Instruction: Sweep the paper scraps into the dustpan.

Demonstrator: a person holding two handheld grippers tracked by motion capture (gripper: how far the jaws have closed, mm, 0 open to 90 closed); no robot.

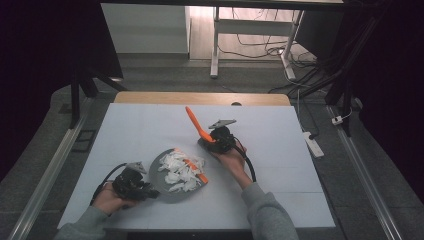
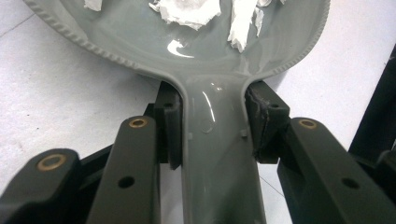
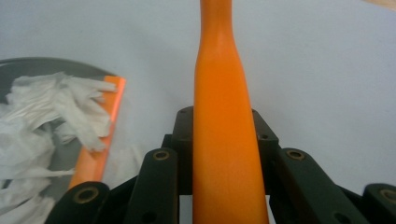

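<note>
Two grips on: my left gripper [image 2: 212,135] pinches the grey dustpan [image 1: 172,192] by its stiff, glossy, likely slippery neck, pan flat on the table [image 1: 280,150] with feather-light paper scraps [image 1: 182,167]; my right gripper [image 3: 224,140] clamps the rigid orange handle [image 3: 223,116], lifted just beyond.

Paper scraps [image 1: 181,170] lie in the dustpan [image 1: 167,192] on the tabletop [image 1: 280,150], with the brush handle [image 1: 196,125] behind it.
</note>
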